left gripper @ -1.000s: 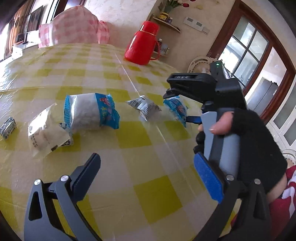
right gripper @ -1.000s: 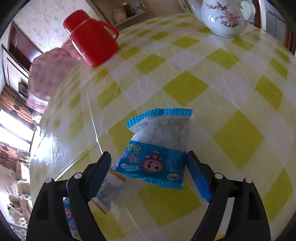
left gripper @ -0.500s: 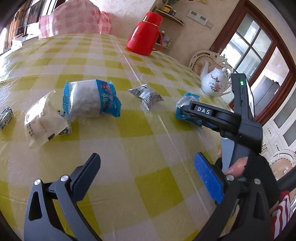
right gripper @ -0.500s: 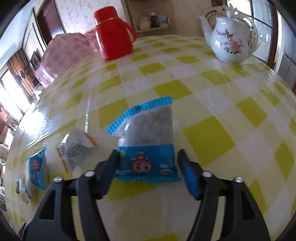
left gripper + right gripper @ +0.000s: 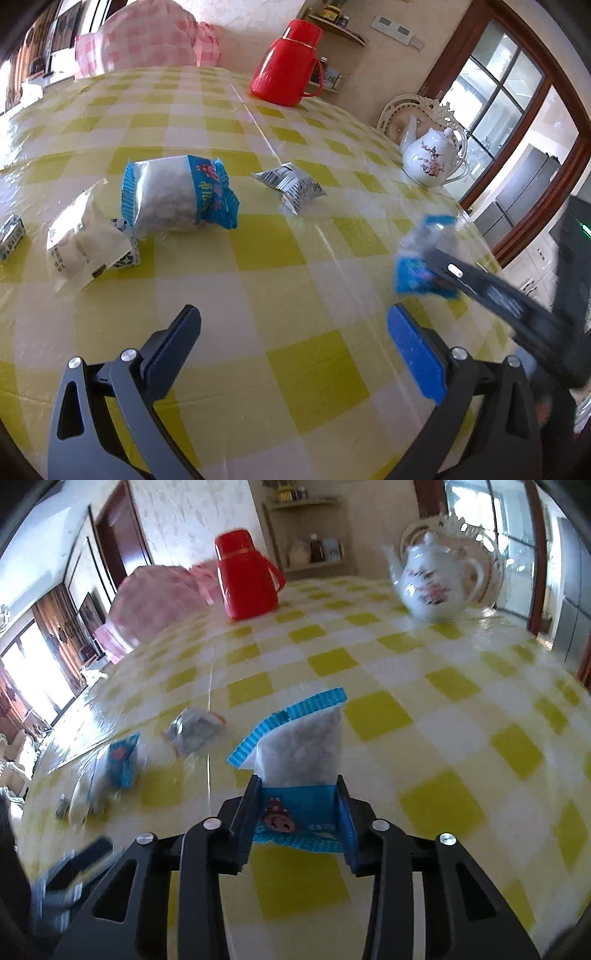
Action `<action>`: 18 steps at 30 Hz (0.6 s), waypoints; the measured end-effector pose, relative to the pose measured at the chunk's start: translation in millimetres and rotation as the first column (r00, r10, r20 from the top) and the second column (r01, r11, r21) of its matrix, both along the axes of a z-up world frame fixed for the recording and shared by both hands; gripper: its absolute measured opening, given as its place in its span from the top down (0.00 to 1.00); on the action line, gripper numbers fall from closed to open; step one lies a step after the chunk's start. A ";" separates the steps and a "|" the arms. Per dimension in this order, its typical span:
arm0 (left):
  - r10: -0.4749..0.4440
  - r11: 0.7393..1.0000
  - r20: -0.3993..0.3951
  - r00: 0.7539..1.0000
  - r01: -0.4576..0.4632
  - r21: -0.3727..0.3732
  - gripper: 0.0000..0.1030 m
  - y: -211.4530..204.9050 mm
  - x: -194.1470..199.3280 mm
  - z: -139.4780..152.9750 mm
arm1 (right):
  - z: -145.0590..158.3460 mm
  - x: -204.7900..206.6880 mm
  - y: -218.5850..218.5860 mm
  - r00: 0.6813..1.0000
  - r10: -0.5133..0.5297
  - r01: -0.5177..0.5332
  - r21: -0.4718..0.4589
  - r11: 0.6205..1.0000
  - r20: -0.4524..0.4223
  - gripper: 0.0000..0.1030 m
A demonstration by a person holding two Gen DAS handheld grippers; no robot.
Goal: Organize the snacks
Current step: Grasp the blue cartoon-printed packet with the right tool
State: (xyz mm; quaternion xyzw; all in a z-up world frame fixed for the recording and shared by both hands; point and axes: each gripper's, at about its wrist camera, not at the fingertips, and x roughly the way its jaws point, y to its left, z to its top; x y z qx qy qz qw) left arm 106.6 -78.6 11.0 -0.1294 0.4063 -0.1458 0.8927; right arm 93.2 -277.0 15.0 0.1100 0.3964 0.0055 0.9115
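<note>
My right gripper (image 5: 298, 786) holds a small blue snack packet (image 5: 301, 746) with a pig picture. Its jaws are closing, the pads press the packet's lower sides, and the packet hangs just above the cloth. The left wrist view shows the same packet (image 5: 421, 258), blurred, at the right gripper's (image 5: 428, 273) tip. My left gripper (image 5: 293, 317) is open over the yellow checked tablecloth (image 5: 258, 258) with nothing between its fingers. Ahead of it lie a large blue-and-white packet (image 5: 177, 195), a white packet (image 5: 83, 240) and a silver packet (image 5: 291, 184).
A red thermos jug (image 5: 288, 66) stands at the far side, and a flowered white teapot (image 5: 432, 158) at the right near the table edge. A pink checked cover (image 5: 147, 37) sits at the back left. A small carton (image 5: 11, 236) lies at the far left.
The right gripper closed on the small blue packet, raised it off the cloth and swung toward the near right of the left wrist view. The left gripper stayed put.
</note>
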 end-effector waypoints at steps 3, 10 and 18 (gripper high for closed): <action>-0.032 0.999 0.007 0.999 0.032 0.028 0.02 -6.0 -2.5 0.9 | 0.9 -35.6 -2.7 0.999 -0.001 0.002 -0.051 0.999 0.033 0.80; -0.070 0.995 0.002 0.998 0.070 0.068 0.02 -17.5 -4.7 0.1 | -10.8 -38.0 -28.0 1.000 -0.027 0.027 0.051 0.998 -0.005 0.87; -0.055 0.995 -0.015 0.998 0.056 0.082 0.02 -18.0 -3.1 -2.9 | -16.2 -24.7 -52.4 0.994 -0.091 0.102 0.206 0.973 -0.061 0.28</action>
